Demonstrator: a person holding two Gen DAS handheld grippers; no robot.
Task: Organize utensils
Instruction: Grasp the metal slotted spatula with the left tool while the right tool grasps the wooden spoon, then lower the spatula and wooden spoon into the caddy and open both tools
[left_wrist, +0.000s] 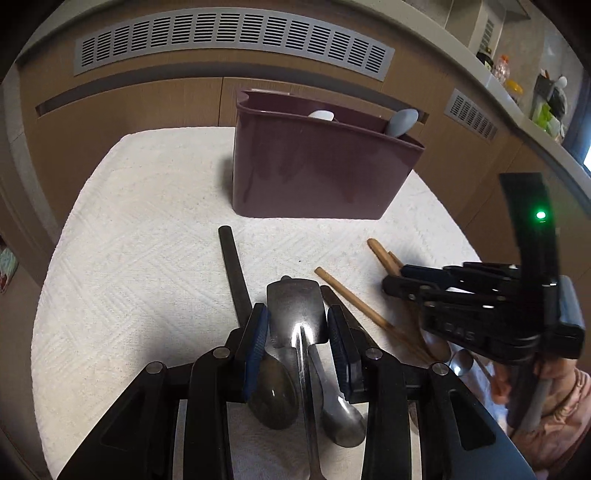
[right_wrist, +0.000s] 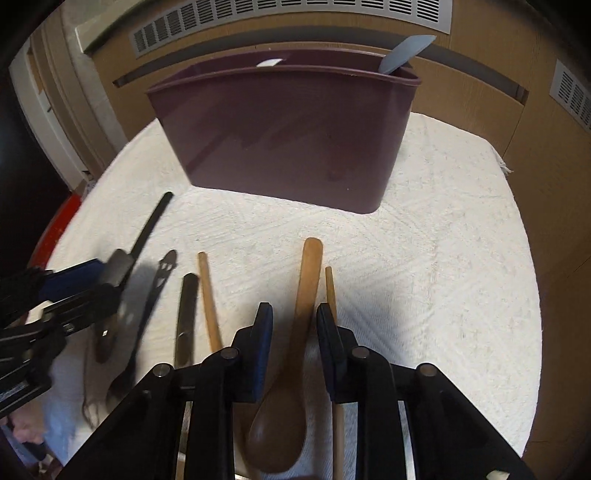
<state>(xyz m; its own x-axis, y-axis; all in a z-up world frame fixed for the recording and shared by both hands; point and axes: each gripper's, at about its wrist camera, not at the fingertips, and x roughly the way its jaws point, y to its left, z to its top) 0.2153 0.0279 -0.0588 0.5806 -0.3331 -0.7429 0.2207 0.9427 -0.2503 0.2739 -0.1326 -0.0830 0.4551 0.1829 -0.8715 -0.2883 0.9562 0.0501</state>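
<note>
A white textured cloth (right_wrist: 424, 236) covers the surface, and on its far part stands a dark purple plastic bin (right_wrist: 284, 136), upright. Two pale utensils rise from the bin: a grey-blue one (right_wrist: 400, 55) at its right end, and a white one (left_wrist: 321, 115) that only just shows above the rim.

The other utensils lie on the cloth in front of the bin, more or less side by side. The left gripper (left_wrist: 297, 317) is over the metal ones. Between its blue pads is the broad flat handle of a steel utensil (left_wrist: 295, 310); the pads stand close on both sides of it, but I cannot tell if they press it. A metal spoon (left_wrist: 273, 398) lies just below the left pad. A long black handle (left_wrist: 232, 269) lies to the left.

The right gripper (right_wrist: 295, 314) has its jaws on both sides of the wooden spoon (right_wrist: 291, 369), which lies on the cloth with its bowl toward the camera; a gap remains at each pad. Wooden chopsticks (right_wrist: 208, 295) lie beside it, one on each side
</note>
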